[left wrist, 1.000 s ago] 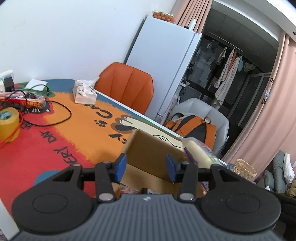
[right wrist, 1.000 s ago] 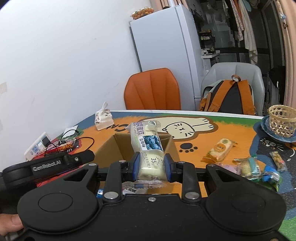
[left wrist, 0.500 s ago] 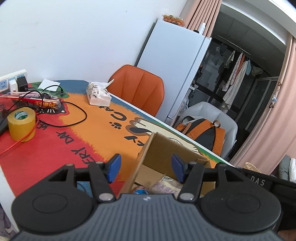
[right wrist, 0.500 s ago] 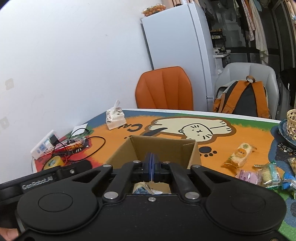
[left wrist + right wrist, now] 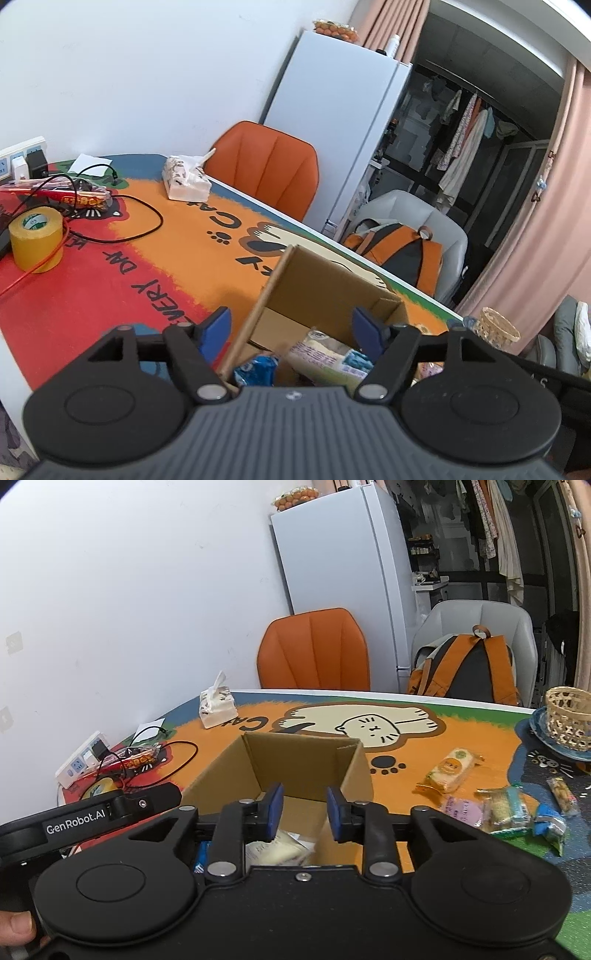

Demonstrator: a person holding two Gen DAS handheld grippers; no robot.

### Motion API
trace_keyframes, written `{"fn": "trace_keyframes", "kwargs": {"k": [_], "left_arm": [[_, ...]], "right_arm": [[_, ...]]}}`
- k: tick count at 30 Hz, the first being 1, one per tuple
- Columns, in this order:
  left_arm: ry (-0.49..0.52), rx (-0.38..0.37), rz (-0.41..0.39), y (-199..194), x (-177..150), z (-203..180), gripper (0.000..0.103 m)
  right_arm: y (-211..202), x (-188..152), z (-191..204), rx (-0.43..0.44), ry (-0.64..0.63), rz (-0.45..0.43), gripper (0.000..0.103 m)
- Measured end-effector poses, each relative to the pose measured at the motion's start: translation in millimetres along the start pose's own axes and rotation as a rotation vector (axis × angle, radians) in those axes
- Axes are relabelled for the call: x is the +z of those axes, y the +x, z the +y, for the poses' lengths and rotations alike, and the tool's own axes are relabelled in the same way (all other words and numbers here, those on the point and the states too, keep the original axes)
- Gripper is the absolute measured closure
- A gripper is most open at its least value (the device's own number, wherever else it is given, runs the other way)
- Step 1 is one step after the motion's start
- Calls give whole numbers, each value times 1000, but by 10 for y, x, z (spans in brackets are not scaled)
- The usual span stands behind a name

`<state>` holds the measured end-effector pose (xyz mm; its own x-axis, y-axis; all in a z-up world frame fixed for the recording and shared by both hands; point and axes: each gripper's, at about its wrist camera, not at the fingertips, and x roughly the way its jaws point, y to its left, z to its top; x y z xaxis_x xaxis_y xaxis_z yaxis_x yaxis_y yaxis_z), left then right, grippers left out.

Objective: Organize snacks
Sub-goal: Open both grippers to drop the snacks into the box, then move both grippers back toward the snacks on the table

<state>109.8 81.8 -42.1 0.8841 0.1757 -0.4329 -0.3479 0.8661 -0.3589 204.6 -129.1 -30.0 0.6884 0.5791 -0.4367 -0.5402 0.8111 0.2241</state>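
Legible writing: "GenRobot.AI" in white on the black body of your left gripper (image 5: 110, 812) as the right wrist view shows it; "CAT" upside down on the table mat (image 5: 480, 738) near the tissue pack (image 5: 216, 709); "EVERY DAY" inverted on the red field in the left wrist view. Wrapper print on the snacks is too small to read. Your left gripper (image 5: 291, 328) has its jaws wide and opening, straddling the near left wall of the cardboard box (image 5: 332, 291); neither pad touches the wall and nothing is held. Your right gripper (image 5: 304, 808) has its jaws a little apart and opening, held over the box's open top with nothing between the pads. The cream snack pack (image 5: 325, 358) lies inside the box on its floor, flat, long axis running from the near right corner toward the far left wall, beside a blue wrapper (image 5: 258, 369). The box stands upright near the table's front edge. More loose snacks (image 5: 498, 805) lie on the mat to the box's right, with a yellow-orange packet (image 5: 452, 770) angled toward the wicker basket (image 5: 569, 716) by the right edge.
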Motion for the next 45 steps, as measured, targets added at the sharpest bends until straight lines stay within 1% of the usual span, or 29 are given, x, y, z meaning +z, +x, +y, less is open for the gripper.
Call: {"fn": "trace_keyframes", "kwargs": {"k": [2,4,9,10,12,13,14,15,17,21,28,31,37,42,45], "left_arm": [[9,0,3,-8,-18,-44,23],[16,1,9,-14,-39,-91,20],[41,-7,24,-13,-89,-216,14],[48,-9,24,-18,-104,-245,13],[59,-16,27,-24,-128,-306,12],[64,-20,28,-28,-142,-345,11],[67,-24,30,-26,-149,-372,11],[72,-28,32,-25,-159,-405,10],[79,-35,35,-19,-181,-458,10],[96,-49,44,3,-218,-589,10],[136,-100,60,62,-318,-899,10],[157,-121,67,99,-365,-1047,10],[204,-140,83,187,-462,-1290,10],[236,-149,96,276,-557,-1443,10],[243,-147,106,333,-632,-1519,10]], "right_arm": [[-29,-13,-38,-7,5,-1,65],[-63,-27,-89,-18,8,-1,61],[-173,-59,-245,-58,31,-14,40],[-196,-68,-283,-68,36,-17,37],[-231,-80,-348,-93,43,-25,26],[-257,-90,-386,-111,47,-31,22],[-280,-97,-419,-131,49,-39,15],[-302,-105,-448,-146,49,-45,10],[-344,-127,-519,-166,55,-49,7],[-413,-165,-692,-193,79,-49,5],[-567,-228,-1036,-245,134,-55,4],[-616,-260,-1167,-269,152,-60,1],[-661,-321,-1423,-304,194,-58,0],[-673,-374,-1597,-313,206,-57,0],[-661,-406,-1699,-290,214,-53,0]]}}
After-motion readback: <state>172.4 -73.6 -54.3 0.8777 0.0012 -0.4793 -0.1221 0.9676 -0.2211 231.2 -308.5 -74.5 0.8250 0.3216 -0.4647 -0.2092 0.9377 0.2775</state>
